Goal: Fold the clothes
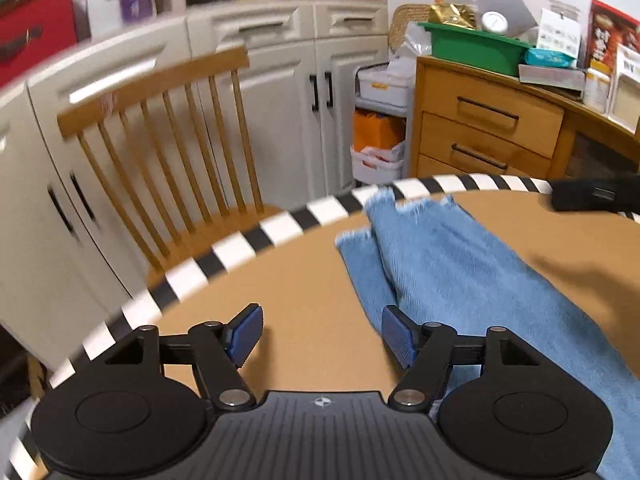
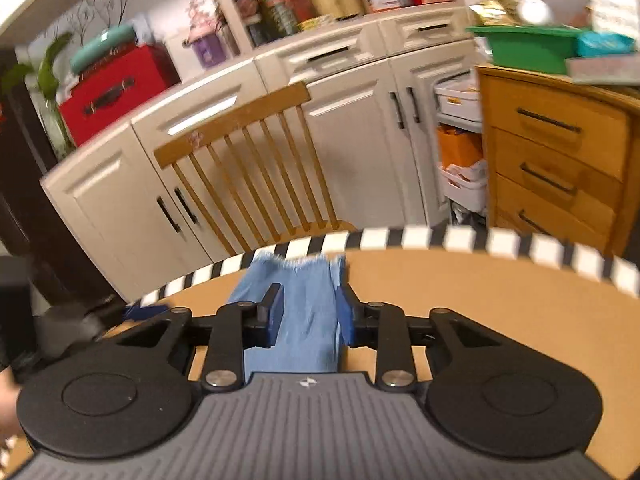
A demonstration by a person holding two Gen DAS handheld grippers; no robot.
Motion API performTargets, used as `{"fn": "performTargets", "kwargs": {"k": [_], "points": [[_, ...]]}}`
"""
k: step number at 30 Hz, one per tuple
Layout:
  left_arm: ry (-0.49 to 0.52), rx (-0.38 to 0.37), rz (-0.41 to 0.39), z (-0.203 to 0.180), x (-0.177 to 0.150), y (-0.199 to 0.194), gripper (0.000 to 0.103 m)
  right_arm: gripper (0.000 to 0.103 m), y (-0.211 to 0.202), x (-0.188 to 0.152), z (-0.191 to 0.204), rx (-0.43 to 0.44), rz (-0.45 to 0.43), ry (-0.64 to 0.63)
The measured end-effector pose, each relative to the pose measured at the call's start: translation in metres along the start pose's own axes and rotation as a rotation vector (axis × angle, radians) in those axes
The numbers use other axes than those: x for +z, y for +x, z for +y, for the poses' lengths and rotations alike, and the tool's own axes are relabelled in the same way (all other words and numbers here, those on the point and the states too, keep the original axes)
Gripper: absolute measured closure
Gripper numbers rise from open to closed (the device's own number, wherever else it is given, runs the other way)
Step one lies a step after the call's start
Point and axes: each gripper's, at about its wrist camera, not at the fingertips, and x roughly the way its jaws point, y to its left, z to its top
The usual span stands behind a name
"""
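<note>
Light blue denim trousers (image 1: 460,268) lie on the brown table (image 1: 280,272), their frayed leg ends near the striped far edge. My left gripper (image 1: 322,334) is open and empty, just left of the trousers, with its right finger at the cloth's edge. In the right wrist view the trousers (image 2: 306,312) run away from me toward the table edge. My right gripper (image 2: 308,316) is open, its fingers on either side of the leg and low over it. I cannot tell whether it touches the cloth.
The table (image 2: 480,292) has a black-and-white striped rim (image 1: 248,240). A wooden chair (image 1: 180,152) stands behind the far edge, with white cabinets (image 1: 288,92) and a wooden chest of drawers (image 1: 488,128) beyond. A dark object (image 1: 588,198) shows at the table's right edge.
</note>
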Motion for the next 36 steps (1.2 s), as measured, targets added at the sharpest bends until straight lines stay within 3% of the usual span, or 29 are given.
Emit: {"fn": "performTargets", "kwargs": {"k": [5,9,10,11,14,18,20,23,25,29,32,34,36], "points": [[-0.022,-0.007,-0.010,0.008,-0.010,-0.001,0.031,0.069,0.053,0.003,0.009,-0.033,0.137,-0.138],[-0.028,-0.013,-0.009,0.012,-0.010,0.001,0.027,0.068,0.067,-0.005,0.015,-0.029,0.178,-0.136],[-0.029,-0.012,-0.008,0.013,-0.010,0.001,0.025,0.074,0.068,-0.005,0.014,-0.028,0.183,-0.123],[-0.030,-0.009,-0.006,0.014,-0.010,0.002,0.025,0.093,0.069,-0.002,0.013,-0.020,0.197,-0.101],[-0.042,-0.010,0.001,0.018,-0.010,0.002,0.024,0.096,0.060,0.001,0.020,0.023,0.196,-0.107],[-0.038,-0.005,0.001,0.022,-0.009,0.001,0.024,0.096,0.023,0.013,0.038,0.026,0.074,-0.164],[-0.042,-0.003,0.005,0.023,-0.009,0.003,0.024,0.095,0.017,0.019,0.036,-0.033,0.080,-0.174],[-0.058,0.012,0.012,0.023,-0.007,0.004,0.023,0.095,0.043,0.011,0.011,-0.173,0.207,-0.115],[-0.062,0.011,0.020,0.022,-0.007,0.004,0.023,0.095,0.047,0.005,0.011,-0.201,0.216,-0.116],[-0.032,0.052,0.003,0.023,-0.008,0.004,0.023,0.095,0.014,0.011,0.046,-0.032,0.084,-0.168],[-0.063,0.069,-0.002,0.030,-0.009,0.006,0.022,0.095,-0.012,0.021,0.075,0.090,0.019,-0.257],[-0.076,0.085,0.000,0.032,-0.008,0.007,0.022,0.095,-0.013,0.031,0.075,0.084,0.025,-0.238],[-0.082,0.090,0.008,0.033,-0.006,0.007,0.022,0.095,0.000,0.034,0.060,0.023,0.062,-0.214]]}}
